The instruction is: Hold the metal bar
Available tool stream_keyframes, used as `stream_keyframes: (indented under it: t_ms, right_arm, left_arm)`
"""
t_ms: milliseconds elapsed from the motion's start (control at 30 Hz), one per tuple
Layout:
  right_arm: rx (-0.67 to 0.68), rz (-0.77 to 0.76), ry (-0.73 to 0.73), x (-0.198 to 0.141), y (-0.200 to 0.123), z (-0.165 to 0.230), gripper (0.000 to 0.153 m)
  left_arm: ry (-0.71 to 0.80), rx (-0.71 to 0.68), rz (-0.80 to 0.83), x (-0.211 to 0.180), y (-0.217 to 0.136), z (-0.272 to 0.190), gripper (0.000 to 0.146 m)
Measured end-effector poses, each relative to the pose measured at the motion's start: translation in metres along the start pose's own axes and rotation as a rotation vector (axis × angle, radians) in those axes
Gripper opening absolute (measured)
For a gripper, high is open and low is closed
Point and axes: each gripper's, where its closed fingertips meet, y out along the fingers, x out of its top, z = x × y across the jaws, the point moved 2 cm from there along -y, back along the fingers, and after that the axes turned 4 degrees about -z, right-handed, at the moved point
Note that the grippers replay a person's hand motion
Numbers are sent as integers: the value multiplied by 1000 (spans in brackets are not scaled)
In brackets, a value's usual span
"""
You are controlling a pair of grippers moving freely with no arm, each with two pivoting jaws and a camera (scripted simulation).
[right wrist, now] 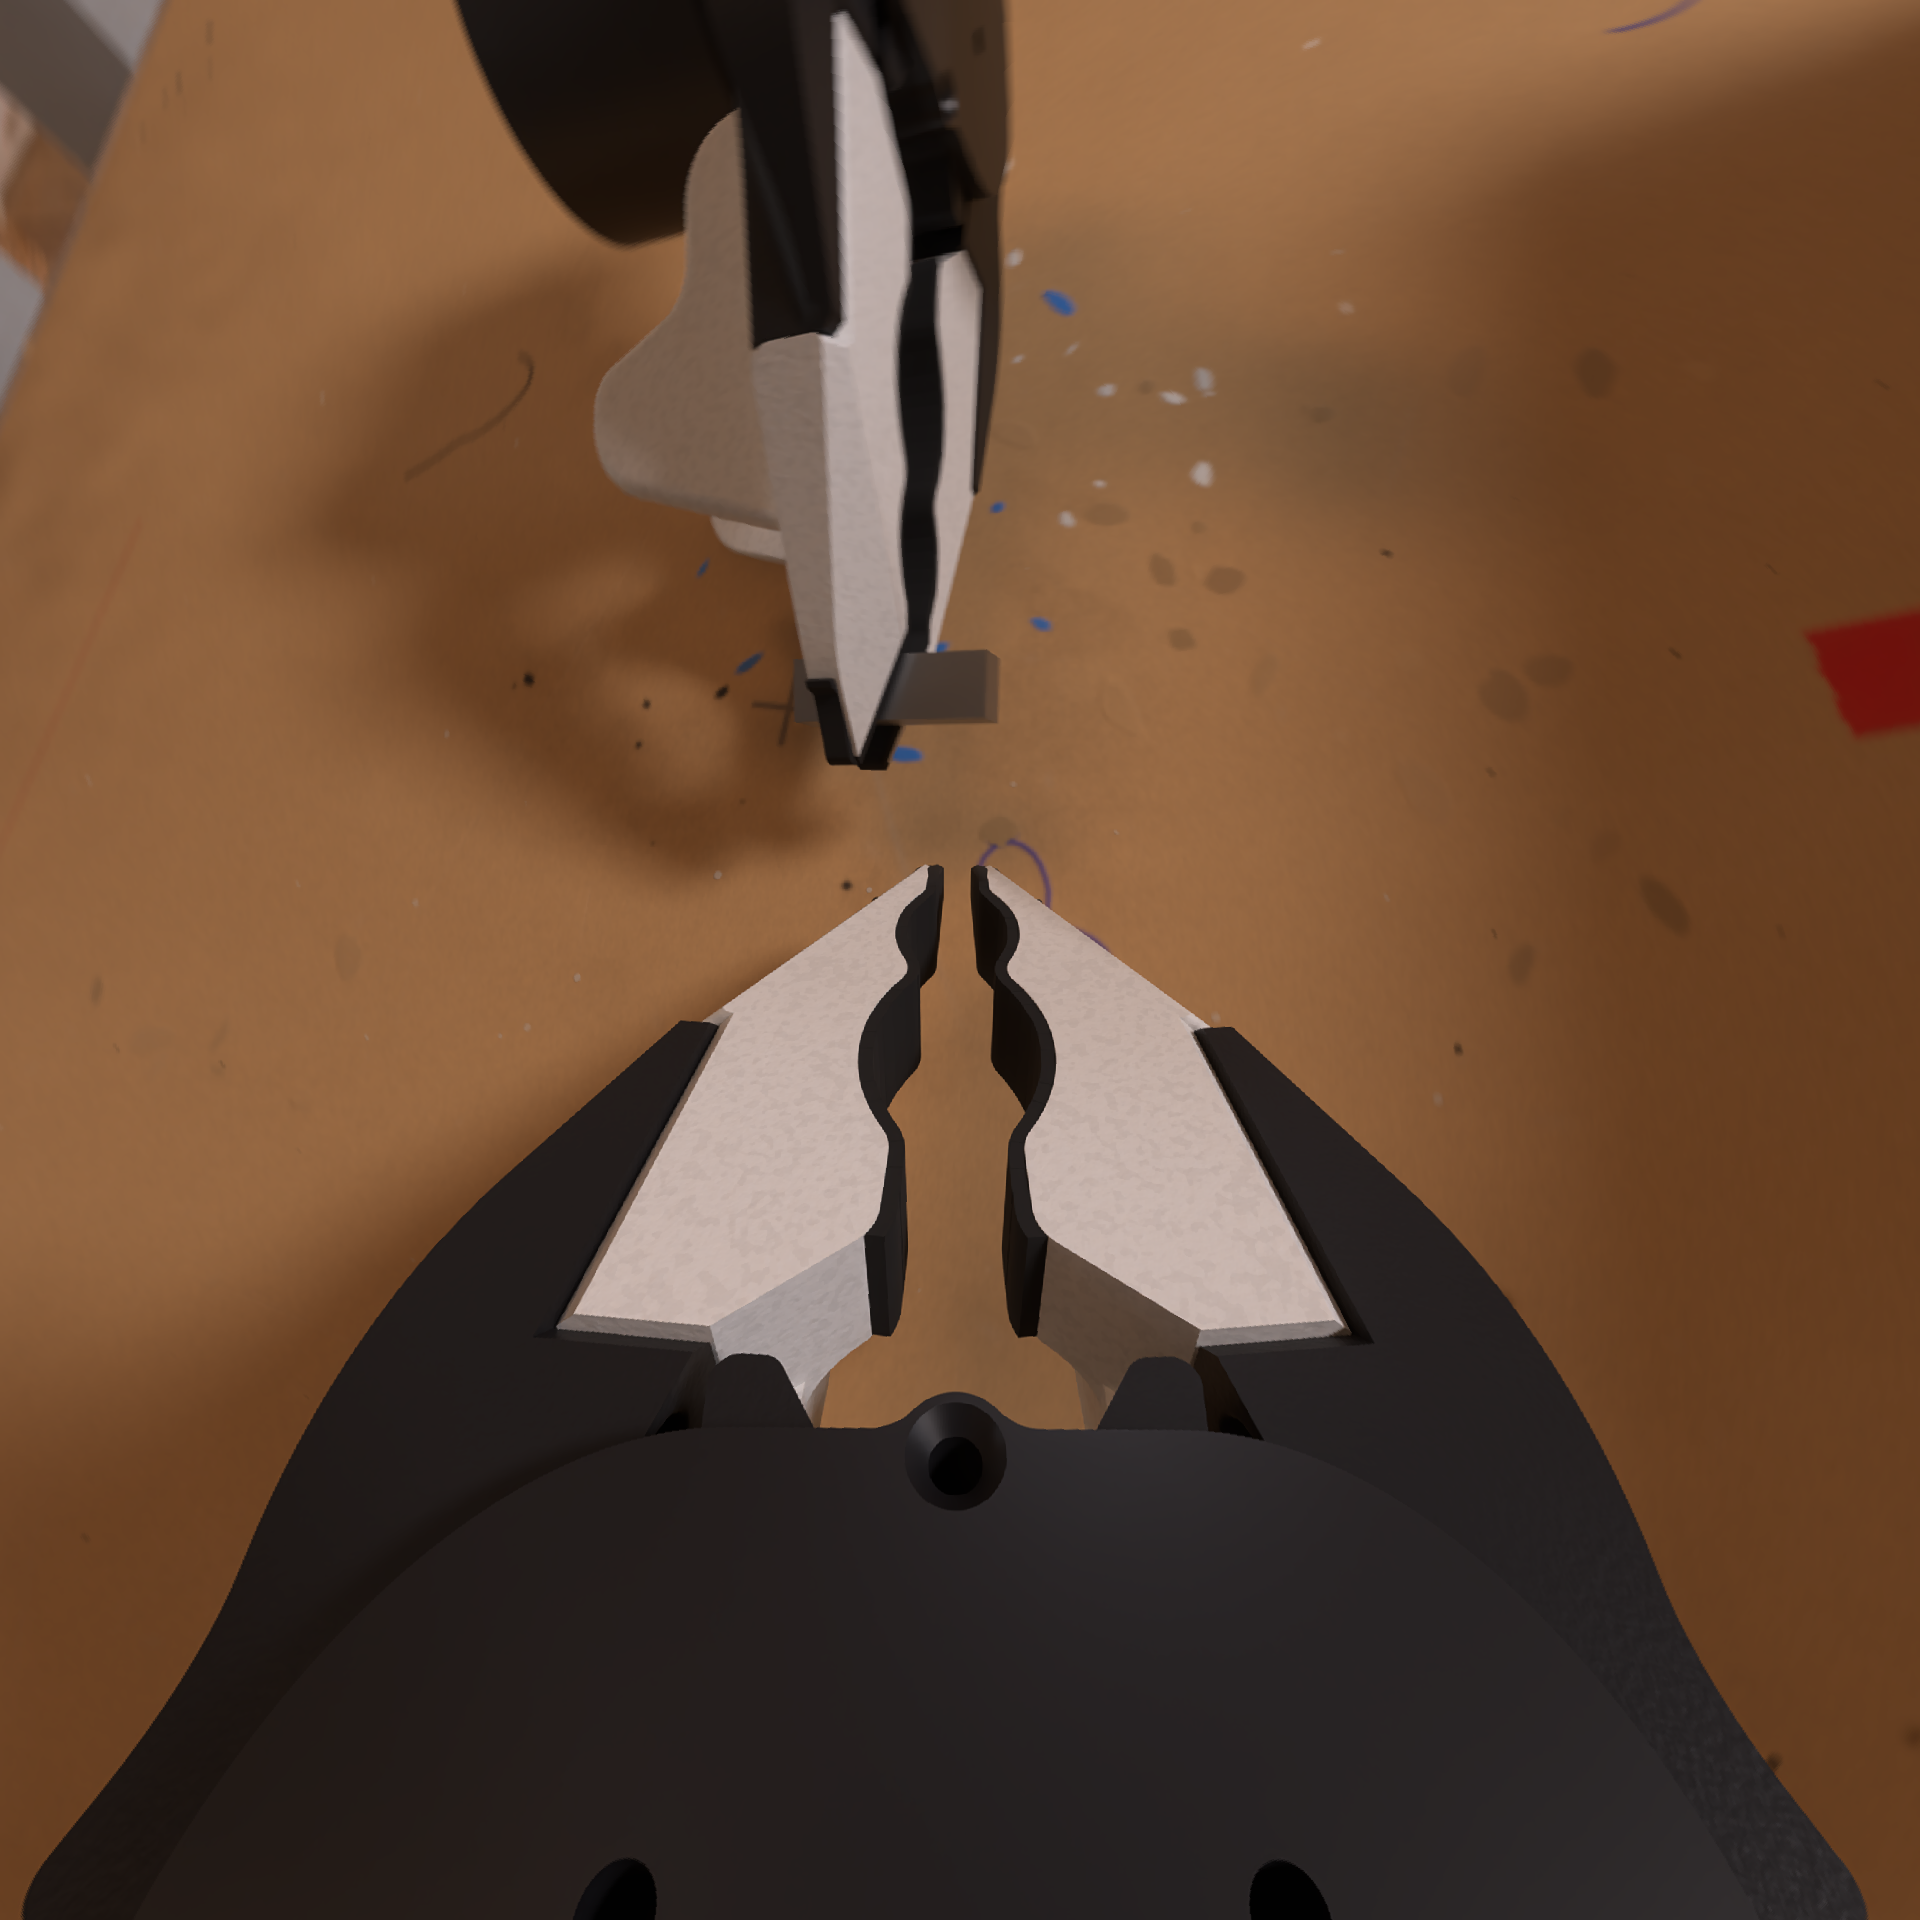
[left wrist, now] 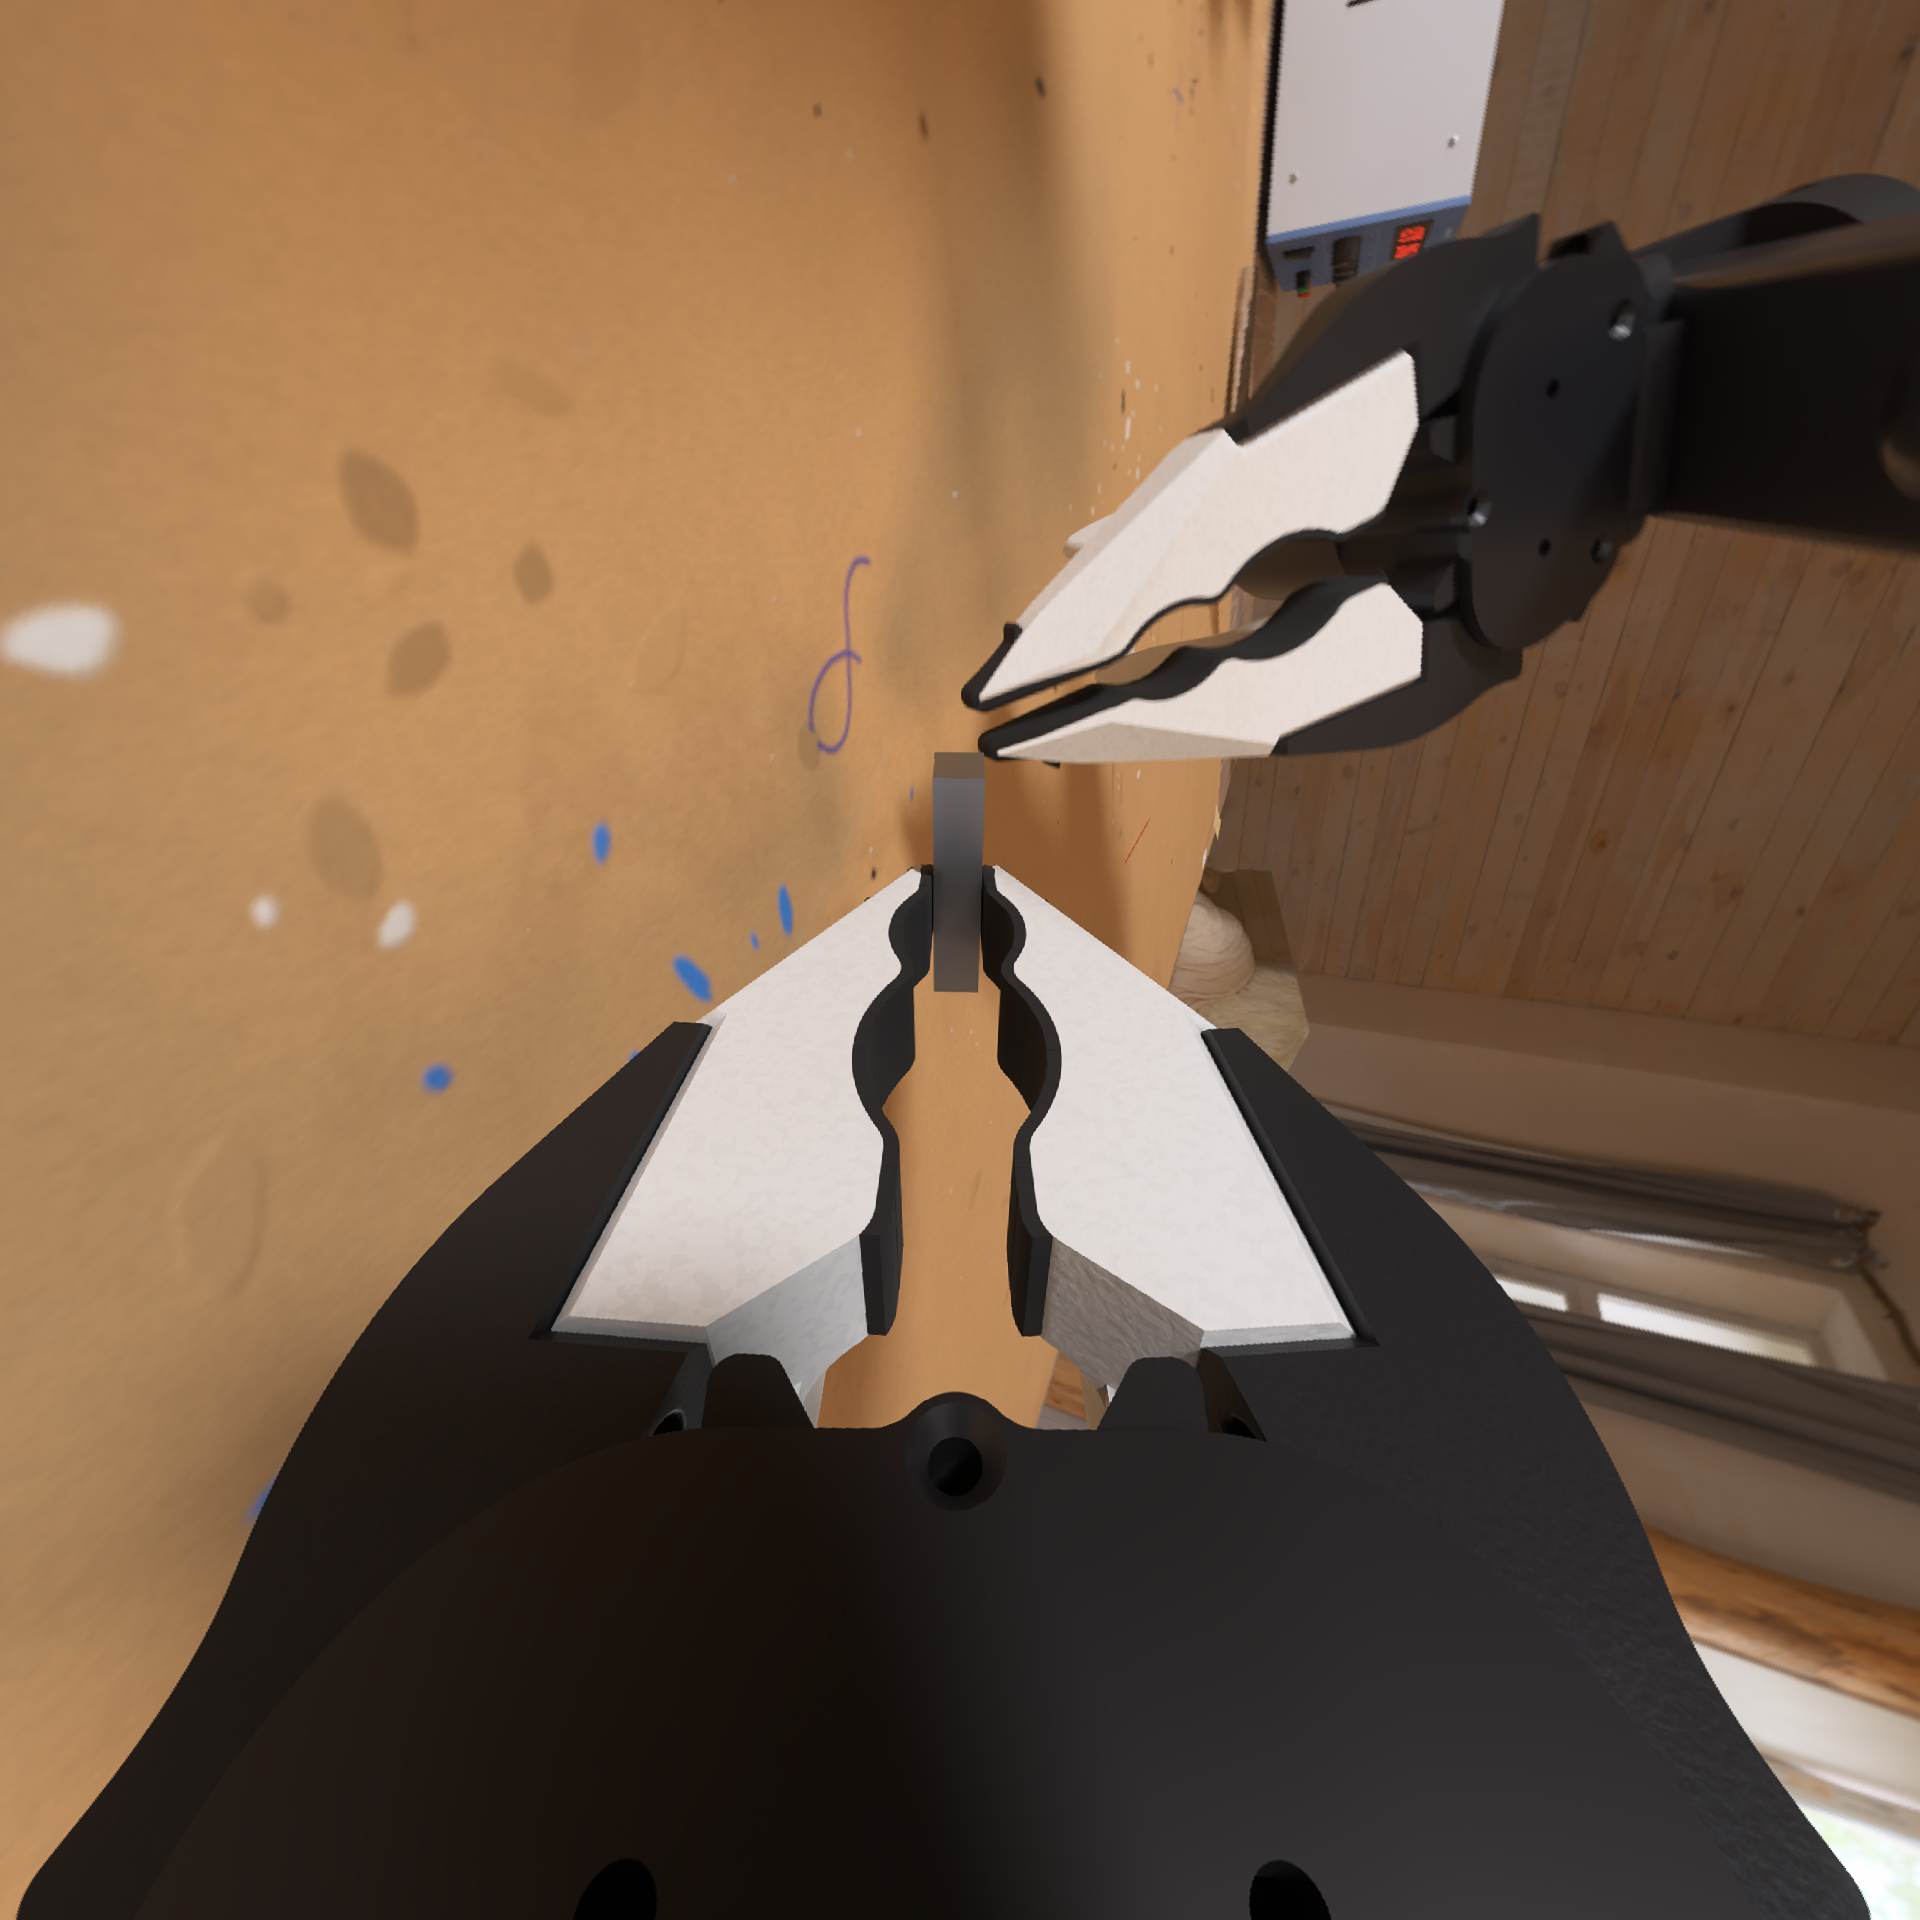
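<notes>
A short grey metal bar (left wrist: 956, 821) is pinched between the fingertips of my left gripper (left wrist: 956, 883), which is shut on it and holds it above the wooden table (left wrist: 468, 312). The bar sticks out past the tips on both sides. My right gripper (left wrist: 982, 722) comes in from the upper right, its tips almost touching the bar's far end. In the right wrist view my right gripper (right wrist: 956, 873) has its jaws nearly together with nothing between them. Just ahead of it, the left gripper (right wrist: 857, 753) points down with the bar (right wrist: 951, 688) sticking out to the right.
The table top has paint specks, dark stains and a purple scribble (left wrist: 842, 665). A red tape patch (right wrist: 1870, 675) lies on the table at the right. A white box with a red display (left wrist: 1371, 135) stands at the table's far edge. Wooden planks (left wrist: 1662, 831) lie beyond that edge.
</notes>
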Motion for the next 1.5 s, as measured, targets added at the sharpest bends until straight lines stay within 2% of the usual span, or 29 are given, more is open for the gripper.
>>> stream_keyframes:
  t_ms: [167,267,367,500,567,633,700,767,800,933,1100,1333,1500]
  right_arm:
    - [-114,-136,136,-3,-22,-4,7]
    - [-166,-147,198,-10,-26,1,10]
    - [-223,-69,248,-17,-13,12,25]
    - [-408,-80,269,-11,4,18,27]
    - [-518,-104,283,-7,8,19,27]
    - [-560,-117,321,-7,12,25,26]
    - [-617,-106,336,-12,15,31,24]
    - [-696,-134,332,-10,17,33,21]
    - [-692,-136,320,-6,22,35,18]
    - [-755,-23,348,-4,34,36,17]
    - [-828,99,327,-9,26,39,15]
    - [-712,-6,450,-13,25,29,21]
    - [-636,3,402,-7,30,22,22]
  left_arm:
    - [115,-84,4,3,-8,-12,8]
    - [237,-34,-75,19,-24,-10,8]
    - [382,22,-238,47,-45,-11,8]
    - [651,151,-526,81,-62,-20,8]
    - [717,97,-744,89,-70,-33,8]
    - [770,33,-954,88,-80,-43,8]
    - [800,26,-1061,78,-90,-44,8]
    - [849,39,-1062,64,-98,-46,8]
    - [878,57,-1059,57,-101,-47,8]
    - [887,-8,-1049,34,-108,-52,8]
    - [987,49,-1086,24,-121,-56,8]
    - [925,6,-1008,28,-112,-48,8]
    - [950,38,-985,29,-107,-45,8]
